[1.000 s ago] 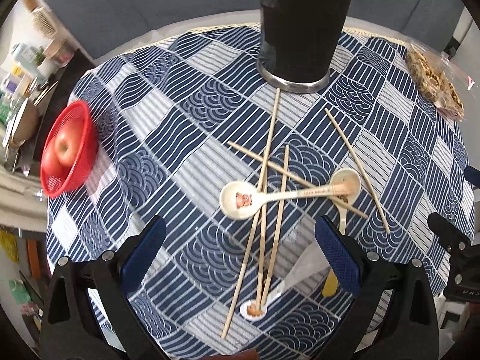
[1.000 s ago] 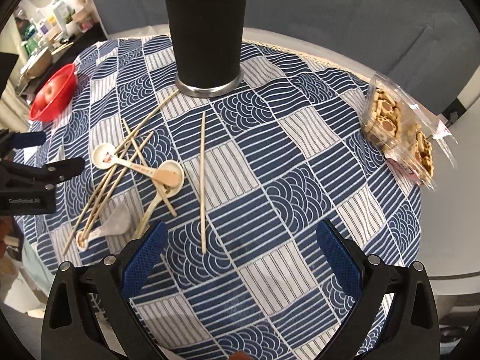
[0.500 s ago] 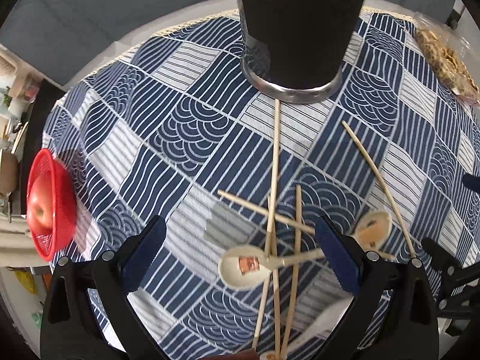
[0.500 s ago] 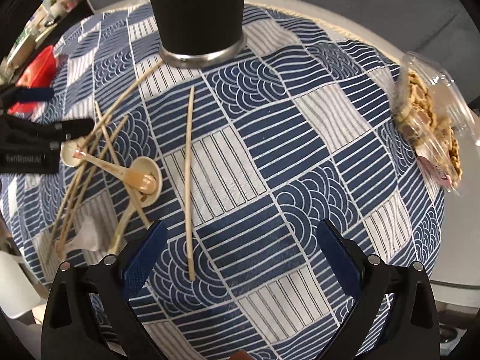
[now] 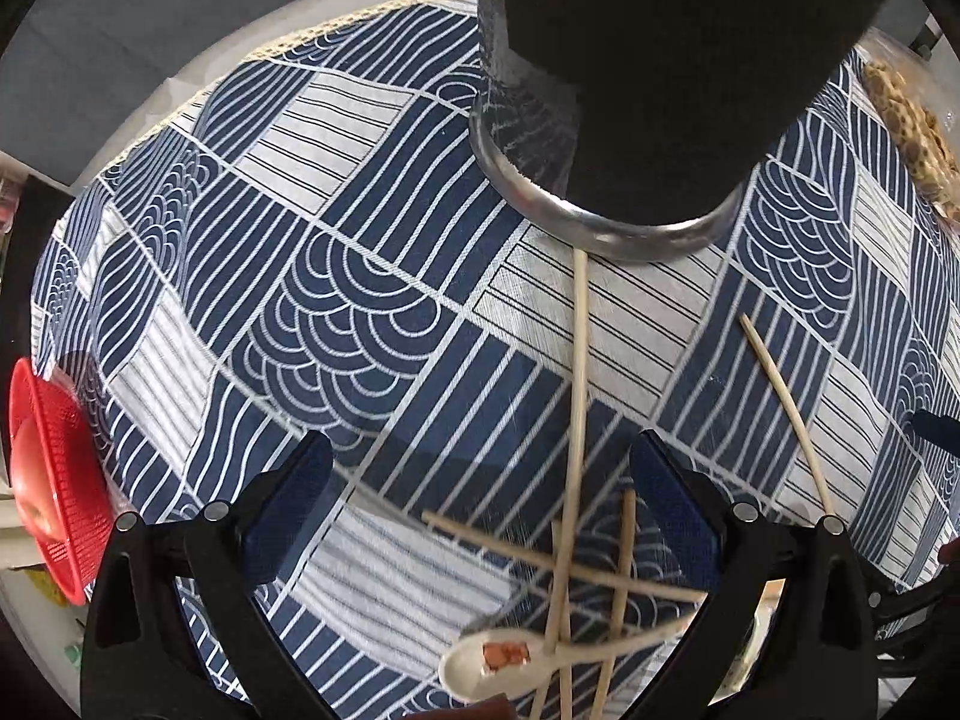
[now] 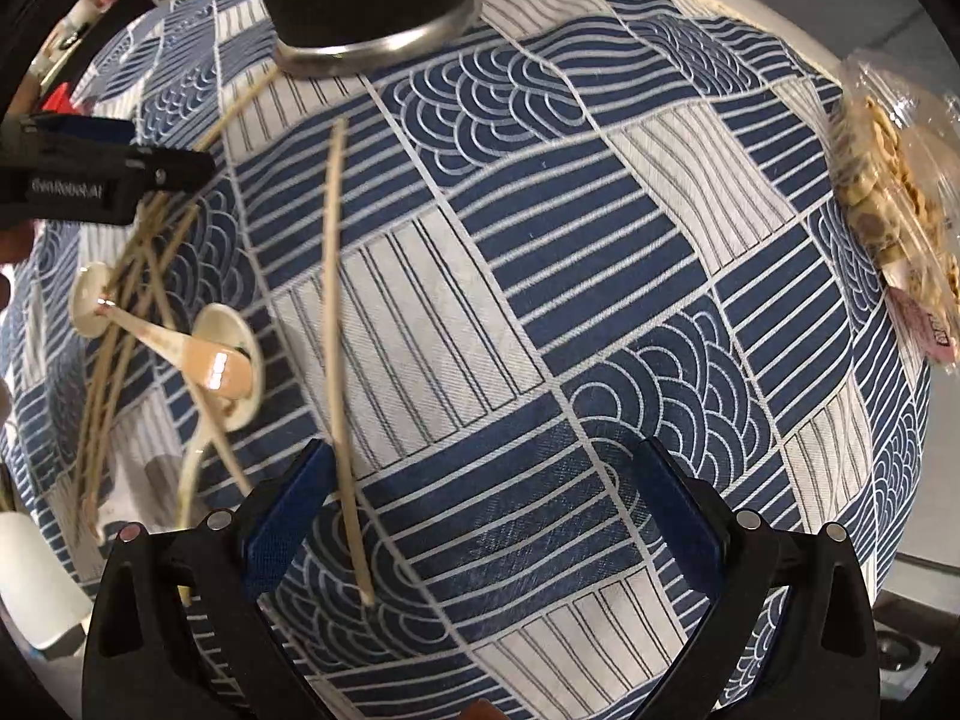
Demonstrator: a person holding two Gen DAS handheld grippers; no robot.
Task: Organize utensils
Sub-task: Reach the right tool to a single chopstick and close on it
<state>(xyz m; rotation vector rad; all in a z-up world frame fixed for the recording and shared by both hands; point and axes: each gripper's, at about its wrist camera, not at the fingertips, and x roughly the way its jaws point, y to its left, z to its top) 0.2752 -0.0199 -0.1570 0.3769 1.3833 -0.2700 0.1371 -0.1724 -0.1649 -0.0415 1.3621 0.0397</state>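
Since a second ago both of my grippers have dropped closer to the worktop and forward toward the black holder (image 5: 660,60), which now fills the top of the left wrist view; the red basket (image 5: 48,480) has slid to that view's left edge.

Left gripper (image 5: 480,498): jaws spread wide, holding nothing, poised above the tangle of chopsticks (image 5: 576,420). One long stick runs from the holder's metal base ring down through the heap; others cross it. A white ceramic spoon (image 5: 498,660) lies under the crossing sticks, near the bottom of the view.

Right gripper (image 6: 480,504): jaws likewise spread, empty. A single chopstick (image 6: 336,330) lies apart from the heap, its near end lying between my fingers, close to the left one (image 6: 288,516). To the left sit two spoons (image 6: 222,360), one handle resting across the other's bowl, amid the remaining sticks. The left gripper's black finger shows at the left edge above them.

Surface: a round worktop covered by a cloth (image 6: 600,300) of navy and white patches, striped and wave-patterned, with a pale woven trim at the rim. A clear packet of biscuits (image 6: 888,168) rests at the right edge.

Room: grey upholstery rises behind the worktop; beyond the left rim there is blurred clutter that I cannot identify.
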